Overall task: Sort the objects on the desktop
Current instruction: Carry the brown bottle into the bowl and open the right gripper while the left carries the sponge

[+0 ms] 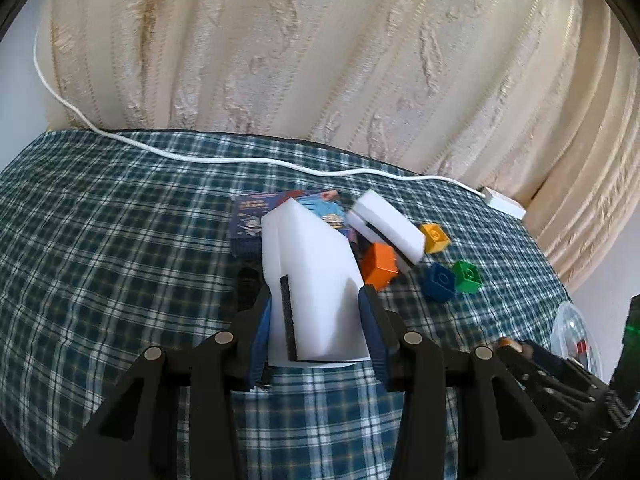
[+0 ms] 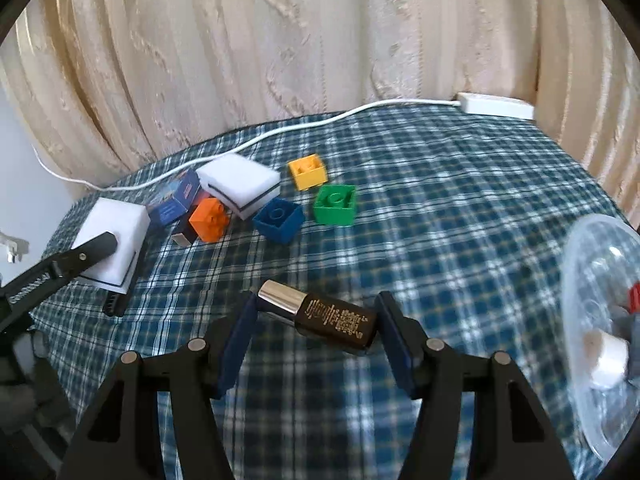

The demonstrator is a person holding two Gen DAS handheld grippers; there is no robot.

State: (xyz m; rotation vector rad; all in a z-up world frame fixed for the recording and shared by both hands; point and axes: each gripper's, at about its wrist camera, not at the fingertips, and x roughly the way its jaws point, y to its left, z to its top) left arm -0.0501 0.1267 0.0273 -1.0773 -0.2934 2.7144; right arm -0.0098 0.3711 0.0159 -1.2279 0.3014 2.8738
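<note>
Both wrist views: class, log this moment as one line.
left claw: shut on white sponge | right claw: shut on dark bottle | blocks: on checked cloth

A big white sponge with a thin black stripe is squeezed between two blue pads above the checked cloth. A small dark bottle with a shiny silver cap lies on its side, tilted, held end to end between two other blue pads. Farther back sit a second white sponge, a blue picture box, and orange, blue, green and yellow blocks, close together.
</note>
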